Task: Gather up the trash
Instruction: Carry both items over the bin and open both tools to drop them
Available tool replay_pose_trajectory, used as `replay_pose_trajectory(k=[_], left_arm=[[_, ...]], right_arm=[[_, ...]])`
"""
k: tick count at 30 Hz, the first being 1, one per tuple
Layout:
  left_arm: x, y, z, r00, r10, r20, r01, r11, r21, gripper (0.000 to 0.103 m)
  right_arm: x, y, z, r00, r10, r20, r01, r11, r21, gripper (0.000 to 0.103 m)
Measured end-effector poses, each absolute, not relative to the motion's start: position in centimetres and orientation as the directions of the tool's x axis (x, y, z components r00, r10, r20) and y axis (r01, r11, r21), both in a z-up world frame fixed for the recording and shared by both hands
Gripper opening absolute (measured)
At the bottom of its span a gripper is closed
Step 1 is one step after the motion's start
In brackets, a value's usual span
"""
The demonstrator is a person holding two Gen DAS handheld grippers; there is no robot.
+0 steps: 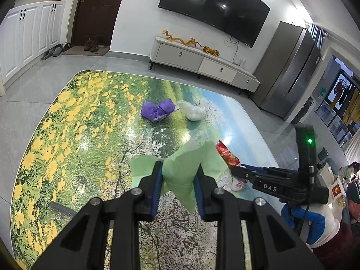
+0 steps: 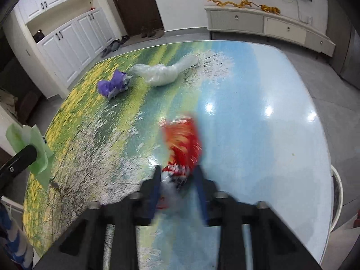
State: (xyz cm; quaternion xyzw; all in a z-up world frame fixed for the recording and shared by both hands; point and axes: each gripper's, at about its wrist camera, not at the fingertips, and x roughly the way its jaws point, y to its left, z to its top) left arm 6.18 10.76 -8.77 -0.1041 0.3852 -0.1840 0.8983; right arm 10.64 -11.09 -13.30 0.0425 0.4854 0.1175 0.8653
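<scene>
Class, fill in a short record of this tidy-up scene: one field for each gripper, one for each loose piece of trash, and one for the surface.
Left gripper: shut on green bag, held above the table
Right gripper: around the red wrapper; blur hides whether it grips
Purple wrapper: crumpled, lying on the table
Clear bag: lying beside the purple wrapper
Table: glossy top, printed with flowers and sky

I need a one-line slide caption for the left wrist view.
Left tongs hold a green bag above the table; purple wrapper remains.
</scene>
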Motion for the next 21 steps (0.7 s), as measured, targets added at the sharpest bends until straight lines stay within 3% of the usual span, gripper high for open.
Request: replay_pose_trajectory(k=[11, 21], left_arm=[[6.2, 9.3, -8.5, 0.626, -0.404, -0.667, 0.256, 0.915, -0.313, 0.025], [7.2, 4.5, -7.4, 0.587, -0.443, -0.677, 0.316, 0.896, -0.312, 0.025]], right_arm=[[8.8, -13.9, -12.5, 0.522, 0.351, -0.778, -0.167, 0.936, 0.310, 0.018], [6.1, -21.1, -9.0, 0.622, 0.338, -0.706, -0.104, 0.930, 0.353, 0.018]])
